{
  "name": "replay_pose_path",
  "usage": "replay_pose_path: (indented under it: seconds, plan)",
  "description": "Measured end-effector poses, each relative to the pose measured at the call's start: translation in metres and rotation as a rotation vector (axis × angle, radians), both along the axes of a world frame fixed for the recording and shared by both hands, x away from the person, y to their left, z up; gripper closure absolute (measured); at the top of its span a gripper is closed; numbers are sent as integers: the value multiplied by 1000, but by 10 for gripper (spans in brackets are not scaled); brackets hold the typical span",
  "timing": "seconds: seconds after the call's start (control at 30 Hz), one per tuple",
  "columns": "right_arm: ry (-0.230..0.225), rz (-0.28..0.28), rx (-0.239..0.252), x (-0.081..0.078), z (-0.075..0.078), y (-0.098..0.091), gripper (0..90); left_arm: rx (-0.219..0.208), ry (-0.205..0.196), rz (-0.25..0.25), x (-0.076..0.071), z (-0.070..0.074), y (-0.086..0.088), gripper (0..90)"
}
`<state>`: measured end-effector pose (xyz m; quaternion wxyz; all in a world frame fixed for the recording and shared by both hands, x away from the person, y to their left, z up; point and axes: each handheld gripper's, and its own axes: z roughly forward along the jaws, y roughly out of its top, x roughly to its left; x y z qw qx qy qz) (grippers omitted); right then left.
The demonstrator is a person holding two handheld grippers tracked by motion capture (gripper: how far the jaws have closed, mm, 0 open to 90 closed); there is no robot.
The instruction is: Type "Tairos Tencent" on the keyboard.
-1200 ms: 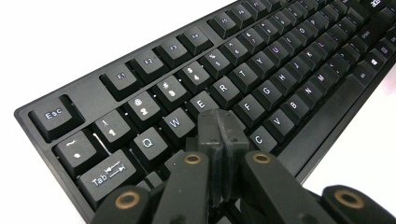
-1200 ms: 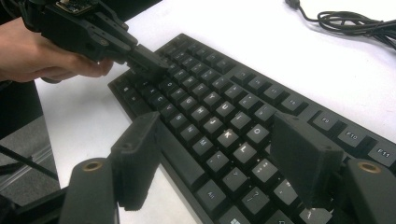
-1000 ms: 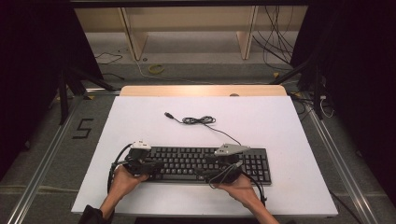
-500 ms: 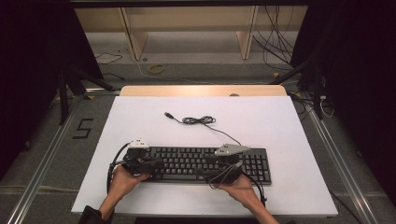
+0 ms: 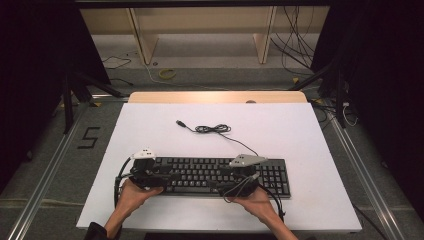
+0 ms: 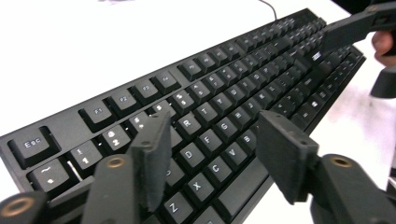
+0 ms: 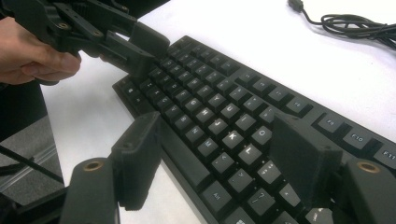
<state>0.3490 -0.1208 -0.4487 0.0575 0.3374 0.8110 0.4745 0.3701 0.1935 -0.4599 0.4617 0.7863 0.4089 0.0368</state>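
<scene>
A black keyboard [image 5: 215, 175] lies flat near the front edge of the white table [image 5: 300, 130]. Its cable [image 5: 212, 129] runs back to a loose coil with a USB plug. My left gripper [image 5: 145, 172] is at the keyboard's left end. Its jaws have just been opening, and in the left gripper view it [image 6: 217, 158] stands open above the letter keys [image 6: 205, 140] with neither pad pressing. My right gripper [image 5: 242, 179] hovers over the keyboard's right half. In the right gripper view it [image 7: 219, 161] is open, one pad [image 7: 137, 158] off the front edge, the other [image 7: 303, 163] over the keys.
Bare white tabletop [image 5: 150, 125] surrounds the keyboard at the back and both sides. A wooden strip [image 5: 215, 97] edges the far side. Beyond it are a shelf frame [image 5: 200, 30] and floor cables [image 5: 165, 74]. Dark stands [image 5: 70, 90] flank the table.
In the high view both hands stay at the keyboard's ends; the left gripper has edged only slightly to the left. The keyboard and cable have not moved.
</scene>
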Motion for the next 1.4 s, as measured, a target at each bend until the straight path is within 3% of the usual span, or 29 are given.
replay_pose_path:
  seconds: [0.33,0.67,1.4]
  plan:
    - [-4,16,-3,-1,0,5,354,-36,-22,29,-4,3,3,333]
    - [0,31,-4,-2,-1,13,371,-48,-41,34,-8,5,3,301]
    - [13,91,-16,0,-8,35,597,-68,-57,37,-21,3,9,284]
